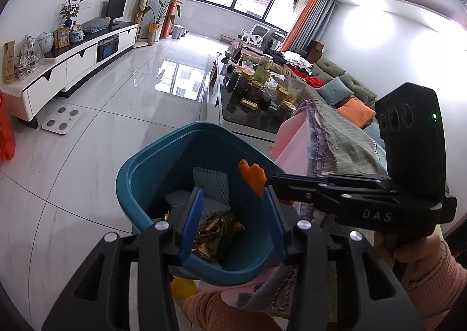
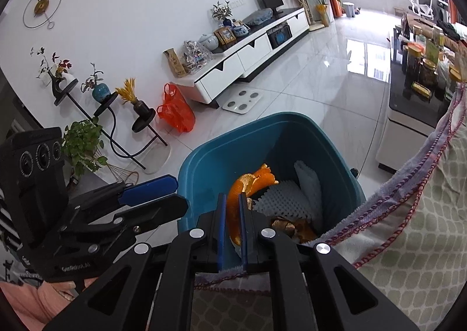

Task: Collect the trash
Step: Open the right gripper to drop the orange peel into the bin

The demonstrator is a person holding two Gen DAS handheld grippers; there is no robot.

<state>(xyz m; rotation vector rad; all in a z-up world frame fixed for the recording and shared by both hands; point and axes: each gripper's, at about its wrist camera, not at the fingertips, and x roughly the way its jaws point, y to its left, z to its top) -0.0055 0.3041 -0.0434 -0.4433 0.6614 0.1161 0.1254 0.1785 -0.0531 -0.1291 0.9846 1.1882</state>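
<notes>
A teal trash bin [image 1: 146, 173] [image 2: 210, 161] stands on the floor. It holds white foam netting [image 1: 211, 182] [image 2: 280, 199] and gold wrappers [image 1: 216, 231] [image 2: 284, 224]. My right gripper [image 2: 232, 199] is shut on an orange peel [image 2: 248, 185] and holds it over the bin's mouth. In the left wrist view the right gripper [image 1: 267, 185] reaches in from the right with the orange peel [image 1: 252, 174]. My left gripper [image 1: 233, 199] is open and empty over the near rim of the bin. It shows at the left of the right wrist view [image 2: 169, 193].
A checked cloth [image 1: 338, 138] [image 2: 423, 214] hangs beside the bin on the right. A coffee table [image 1: 233, 123] [image 2: 408, 115] crowded with jars stands beyond. A TV cabinet [image 1: 73, 62] [image 2: 248, 59], a bathroom scale [image 1: 61, 120] [image 2: 242, 102] and a red plastic bag [image 2: 175, 112] lie to the left.
</notes>
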